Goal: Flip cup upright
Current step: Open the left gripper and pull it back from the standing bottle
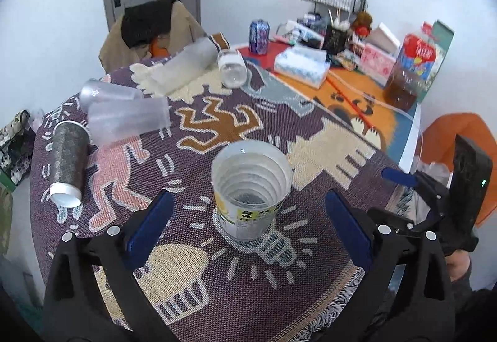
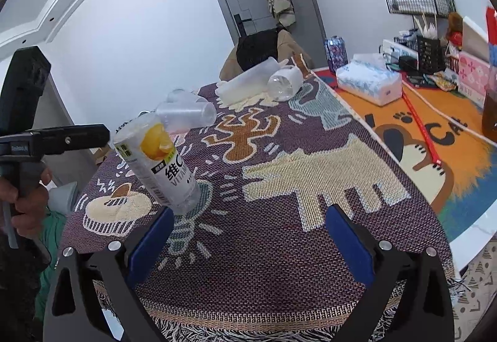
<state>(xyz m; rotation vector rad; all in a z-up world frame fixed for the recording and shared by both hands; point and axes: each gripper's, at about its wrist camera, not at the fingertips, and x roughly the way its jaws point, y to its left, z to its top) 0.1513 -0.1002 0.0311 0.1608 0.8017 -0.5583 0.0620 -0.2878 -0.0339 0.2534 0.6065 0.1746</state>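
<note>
A clear plastic cup with a yellow fruit label (image 1: 251, 189) stands upright, mouth up, on the patterned cloth (image 1: 217, 124). My left gripper (image 1: 248, 227) is open, its blue pads on either side of the cup and apart from it. In the right wrist view the cup (image 2: 158, 161) stands at the left, just past the left pad. My right gripper (image 2: 248, 242) is open and empty over the cloth's near edge. It also shows in the left wrist view (image 1: 403, 183) at the right, held by a hand.
Several cups lie on their sides: a dark one (image 1: 66, 164), frosted ones (image 1: 127, 121), a tall one (image 1: 192, 62) and a clear one (image 1: 233, 68). A can (image 1: 259, 35), tissue packs (image 1: 301, 65), a tea bottle (image 1: 407, 71) and clutter stand at the back right.
</note>
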